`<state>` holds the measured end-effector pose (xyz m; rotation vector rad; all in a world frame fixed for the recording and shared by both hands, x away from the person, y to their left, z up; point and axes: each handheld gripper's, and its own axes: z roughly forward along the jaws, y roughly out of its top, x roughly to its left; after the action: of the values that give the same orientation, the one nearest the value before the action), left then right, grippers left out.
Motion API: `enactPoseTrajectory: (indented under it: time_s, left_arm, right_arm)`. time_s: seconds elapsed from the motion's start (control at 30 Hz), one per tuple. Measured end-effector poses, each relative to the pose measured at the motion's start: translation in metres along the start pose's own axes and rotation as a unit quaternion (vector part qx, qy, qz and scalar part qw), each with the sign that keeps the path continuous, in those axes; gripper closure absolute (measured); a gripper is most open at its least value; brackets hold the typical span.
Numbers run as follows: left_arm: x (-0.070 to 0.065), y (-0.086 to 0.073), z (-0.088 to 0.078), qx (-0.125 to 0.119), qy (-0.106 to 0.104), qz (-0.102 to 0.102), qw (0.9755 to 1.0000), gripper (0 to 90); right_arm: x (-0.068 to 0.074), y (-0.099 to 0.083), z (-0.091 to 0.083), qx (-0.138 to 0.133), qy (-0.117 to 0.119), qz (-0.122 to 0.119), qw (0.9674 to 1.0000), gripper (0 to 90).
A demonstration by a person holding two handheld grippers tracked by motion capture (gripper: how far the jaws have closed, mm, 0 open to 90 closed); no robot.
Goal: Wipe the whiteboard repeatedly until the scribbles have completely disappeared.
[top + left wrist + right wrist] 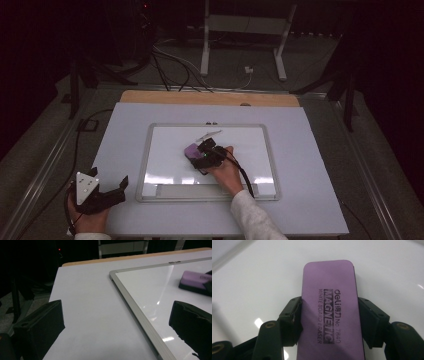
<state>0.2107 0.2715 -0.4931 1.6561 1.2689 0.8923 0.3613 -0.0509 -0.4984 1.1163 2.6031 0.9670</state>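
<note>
A purple whiteboard eraser (329, 307) with black lettering lies flat on the whiteboard (165, 165). My right gripper (329, 322) is shut on its two long sides. From above, the eraser (192, 150) shows near the board's middle, with the right gripper (205, 152) over it. A faint grey smear (209, 134) marks the board just beyond the eraser. My left gripper (121, 189) rests at the table's near left corner, open with nothing between its jaws. Its own view shows the eraser (196, 281) far off to the right, on the whiteboard (140, 312).
The whiteboard lies on a pale sheet (125, 145) that covers the table, with a strip of wood (165, 96) showing at the far edge. Beyond the table are dark floor, cables (175, 70) and a white stand (245, 30).
</note>
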Motion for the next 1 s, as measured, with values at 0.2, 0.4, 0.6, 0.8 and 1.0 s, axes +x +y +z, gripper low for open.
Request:
enactPoseTrajectory:
  time_s: [0.2, 0.4, 0.6, 0.8, 1.0]
  left_arm:
    - [0.0, 0.0, -0.001, -0.001, 0.001, -0.001, 1.0, 0.6]
    - [0.002, 0.0, -0.002, -0.003, 0.002, -0.003, 1.0, 0.6]
    - [0.001, 0.0, -0.001, -0.002, 0.002, -0.003, 1.0, 0.6]
    - [-0.001, 0.0, 0.0, 0.001, 0.001, 0.001, 1.0, 0.6]
    - [0.0, 0.0, -0.001, 0.0, 0.001, 0.0, 1.0, 0.6]
  right_arm:
    - [0.012, 0.001, 0.003, 0.003, 0.029, -0.028, 0.9992, 41.0]
    - [-0.031, -0.001, -0.006, -0.008, -0.077, 0.083, 0.9935, 41.0]
    - [-0.07, -0.014, -0.02, -0.025, -0.148, 0.17, 0.974, 41.0]
    - [-0.043, -0.01, -0.011, -0.025, -0.119, 0.12, 0.9854, 40.9]
    - [0.001, -0.004, 0.0, -0.015, -0.047, 0.022, 0.9985, 40.7]
